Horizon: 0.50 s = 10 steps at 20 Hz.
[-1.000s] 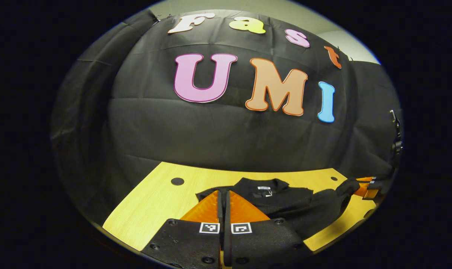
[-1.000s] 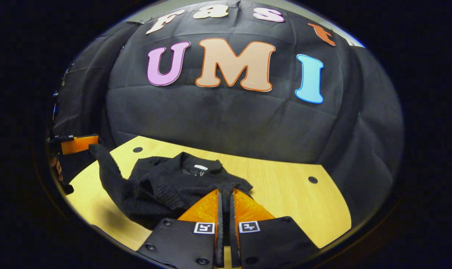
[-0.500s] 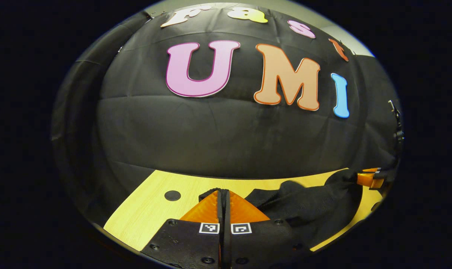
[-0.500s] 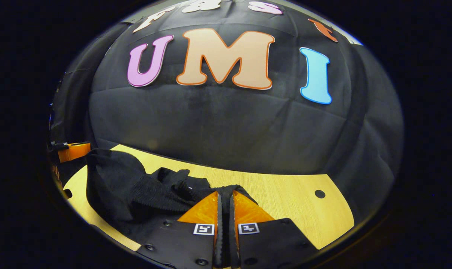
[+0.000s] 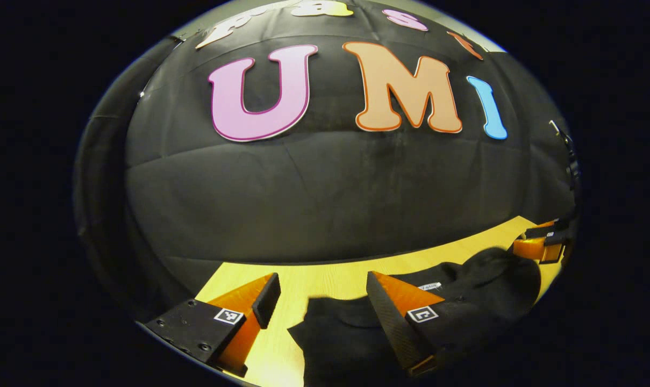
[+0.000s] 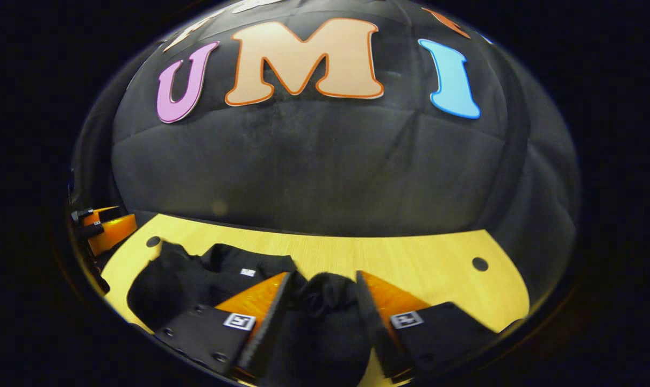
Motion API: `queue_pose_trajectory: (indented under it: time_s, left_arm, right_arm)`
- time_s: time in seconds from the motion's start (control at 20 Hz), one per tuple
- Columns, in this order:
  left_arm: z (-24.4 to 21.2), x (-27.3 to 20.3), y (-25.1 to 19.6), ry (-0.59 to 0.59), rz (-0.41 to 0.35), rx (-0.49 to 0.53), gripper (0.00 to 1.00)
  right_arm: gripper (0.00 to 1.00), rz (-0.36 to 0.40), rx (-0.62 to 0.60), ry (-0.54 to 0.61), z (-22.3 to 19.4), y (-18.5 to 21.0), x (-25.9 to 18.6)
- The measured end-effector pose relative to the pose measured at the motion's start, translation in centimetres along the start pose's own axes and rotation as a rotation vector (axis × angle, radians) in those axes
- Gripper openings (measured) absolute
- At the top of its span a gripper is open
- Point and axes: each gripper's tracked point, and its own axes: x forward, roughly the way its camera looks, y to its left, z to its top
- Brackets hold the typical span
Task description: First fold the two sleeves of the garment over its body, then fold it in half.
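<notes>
**Q:** Garment first — where does it lie, and what is it made of?

**R:** The black knitted garment [image 5: 464, 298] lies on the pale yellow wooden table [image 5: 330, 277] with a fine straight grain. The cloth looks soft and thick, bunched into rounded lumps rather than lying flat. In the left gripper view a small white label [image 5: 429, 286] shows at the neck. In the right gripper view the same garment [image 6: 195, 277] spreads to the left, and one rounded mound of it rises in the middle.

**Q:** How does the left gripper stand?

**R:** The left gripper [image 5: 318, 293] has its jaws wide apart and grips nothing. Its fingers [image 5: 397, 301] are wedge-shaped, with a flat ribbed inner face and a small square marker on each. Between them I see bare table and the near edge of the garment, which touches neither inner face as far as I can tell.

**Q:** And the right gripper?

**R:** The right gripper [image 6: 323, 290] is also spread open. The mound of knit sits in the gap between its two wedge fingers [image 6: 260, 295]; whether the cloth touches them I cannot tell, but they do not pinch it.

**Q:** Anything more on the table?

**R:** Round dark holes [image 6: 480, 264] are near the far corners. Behind stands the booth's wall of black creased cloth [image 6: 325, 161].
</notes>
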Motion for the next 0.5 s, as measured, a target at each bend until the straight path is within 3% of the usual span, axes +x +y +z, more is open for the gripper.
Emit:
queue_pose_trajectory:
  time_s: [0.05, 0.15, 0.2, 0.35, 0.4, 0.5]
  left_arm:
    - [0.7, -0.3, 0.0, -0.018, 0.003, -0.001, 0.94]
    - [1.9, -0.9, 0.2, -0.043, 0.017, 0.009, 0.9]
    - [2.3, -1.2, 0.4, -0.054, 0.026, 0.013, 0.93]
    - [4.6, -3.3, 0.3, -0.099, 0.043, -0.016, 0.93]
    - [5.7, -4.2, 0.2, -0.119, 0.048, -0.029, 0.99]
    - [7.9, -6.3, 0.2, -0.164, 0.066, -0.055, 0.93]
  right_arm:
    - [0.82, 0.0, 0.005, -0.001, 0.2, -0.2, -0.2]
    - [0.84, -0.005, -0.011, -0.034, 1.2, -0.3, -1.0]
    - [0.96, 0.002, -0.025, -0.065, 2.1, -0.3, -2.0]
    - [1.0, 0.023, -0.043, -0.141, 4.3, 0.1, -4.6]
    - [1.0, 0.031, -0.044, -0.169, 5.2, 0.3, -6.1]
    - [1.0, 0.042, -0.046, -0.233, 7.2, 0.5, -9.1]
